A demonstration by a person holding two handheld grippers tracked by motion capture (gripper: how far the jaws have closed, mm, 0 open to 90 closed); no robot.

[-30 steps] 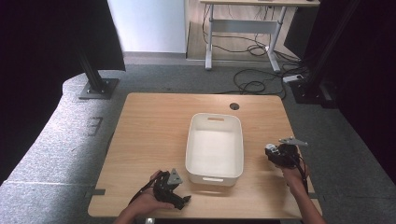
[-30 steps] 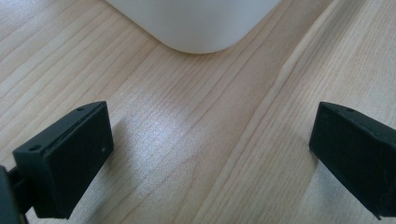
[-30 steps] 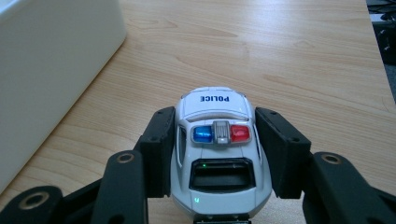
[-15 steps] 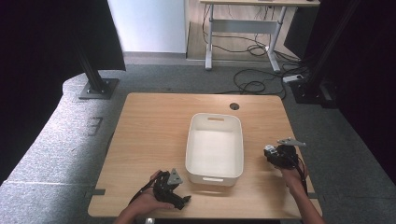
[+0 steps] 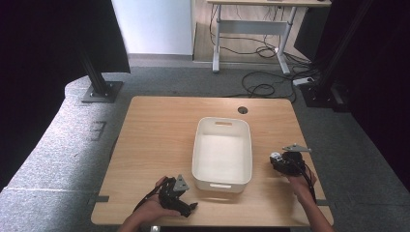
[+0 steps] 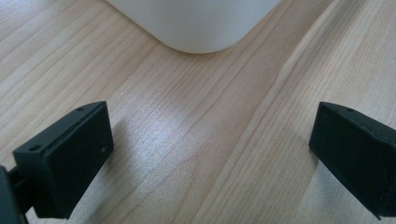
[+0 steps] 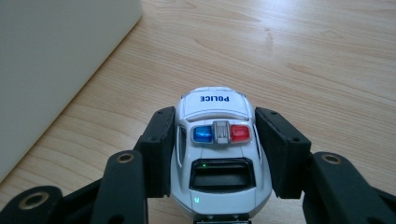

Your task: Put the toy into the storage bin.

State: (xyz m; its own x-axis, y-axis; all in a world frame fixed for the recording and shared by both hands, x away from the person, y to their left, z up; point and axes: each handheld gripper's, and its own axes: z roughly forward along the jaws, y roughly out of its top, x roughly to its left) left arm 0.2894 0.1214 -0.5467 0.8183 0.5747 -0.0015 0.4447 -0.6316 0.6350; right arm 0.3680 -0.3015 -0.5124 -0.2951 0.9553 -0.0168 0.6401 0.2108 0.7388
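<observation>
Right gripper [image 7: 217, 140] is clamped on the toy police car [image 7: 217, 154], lower centre. Grip should be kept square while the car is carried to the white bin [image 5: 222, 150].

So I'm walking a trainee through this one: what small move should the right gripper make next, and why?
Probably lift the toy police car and carry it toward the white bin. The right gripper has its jaws pressed on both sides of the car, which sits low over the wooden table beside the bin. The bin looks empty, and the left gripper is open, holding nothing.
</observation>
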